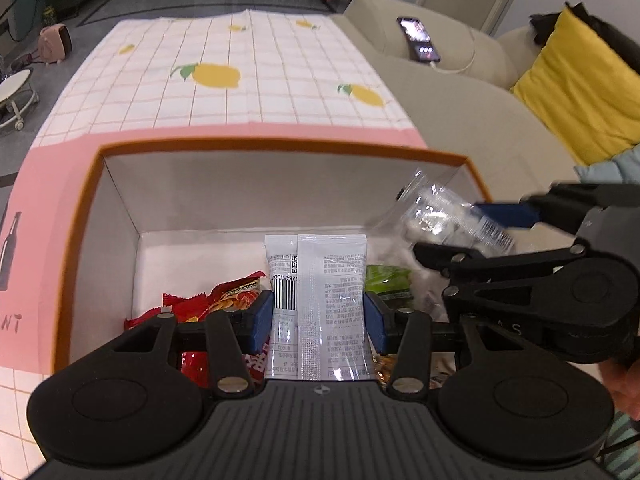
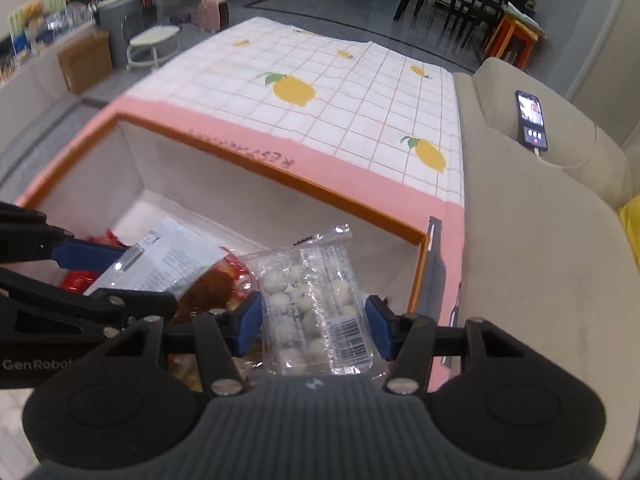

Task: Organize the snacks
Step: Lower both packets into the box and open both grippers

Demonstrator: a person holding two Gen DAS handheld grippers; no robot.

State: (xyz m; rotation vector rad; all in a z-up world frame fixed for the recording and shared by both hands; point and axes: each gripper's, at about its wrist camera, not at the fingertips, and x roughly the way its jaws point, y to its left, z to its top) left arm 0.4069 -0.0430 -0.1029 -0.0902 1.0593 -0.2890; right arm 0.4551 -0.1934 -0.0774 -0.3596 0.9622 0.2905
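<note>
A white box with an orange rim [image 1: 280,146] [image 2: 280,174] stands on the table. My left gripper [image 1: 318,316] is shut on a silver-white snack packet [image 1: 320,280], held upright over the box's inside; the same packet [image 2: 168,256] and the left gripper [image 2: 86,270] show at the left of the right wrist view. My right gripper [image 2: 314,324] is shut on a clear pack of white balls [image 2: 312,304], also over the box; it enters the left wrist view as the gripper [image 1: 476,236] and pack [image 1: 436,216]. Red snack bags [image 1: 216,300] and a green one [image 1: 388,280] lie inside.
A lemon-print checked cloth [image 1: 240,76] with a pink border covers the table beyond the box. A beige sofa [image 2: 540,248] runs along the right, with a lit phone [image 2: 531,119] on its arm and a yellow cushion [image 1: 576,92]. A sleeve [image 1: 612,164] shows behind the right gripper.
</note>
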